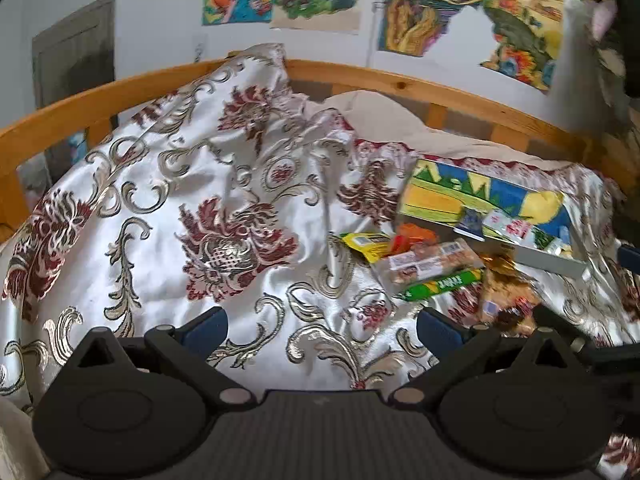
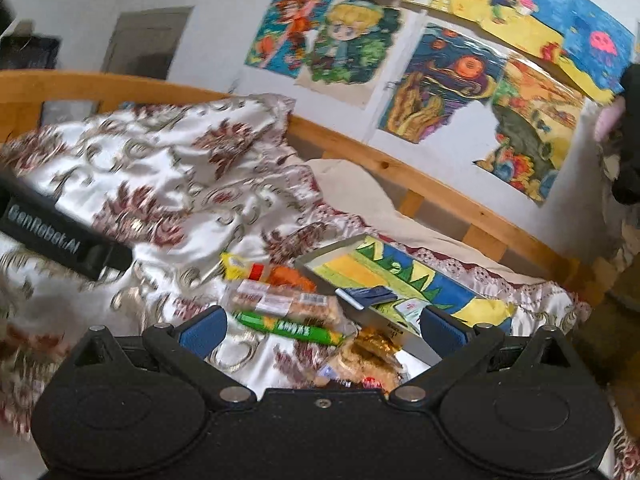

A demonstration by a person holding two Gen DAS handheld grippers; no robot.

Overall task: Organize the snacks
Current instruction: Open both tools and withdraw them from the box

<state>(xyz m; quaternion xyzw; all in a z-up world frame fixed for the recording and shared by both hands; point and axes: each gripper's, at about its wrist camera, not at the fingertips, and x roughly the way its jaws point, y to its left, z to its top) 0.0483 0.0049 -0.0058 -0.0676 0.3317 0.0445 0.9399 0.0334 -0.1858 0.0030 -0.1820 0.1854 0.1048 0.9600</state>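
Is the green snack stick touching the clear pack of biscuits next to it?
Touching. In the right wrist view the green snack stick lies tight along the clear biscuit pack, no bedspread visible between.

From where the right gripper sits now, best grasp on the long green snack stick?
Grip the green stick mid-length, across its narrow width, coming down from above. It lies flat on the bedspread, long and thin, with the clear biscuit pack close along its far side, so the ends offer less purchase. The right gripper is already open.

Open bedspread (image 1: 168, 216) left of snack pile (image 1: 432, 268), painted box (image 1: 480, 204) behind, wooden rail (image 1: 360, 76) beyond.
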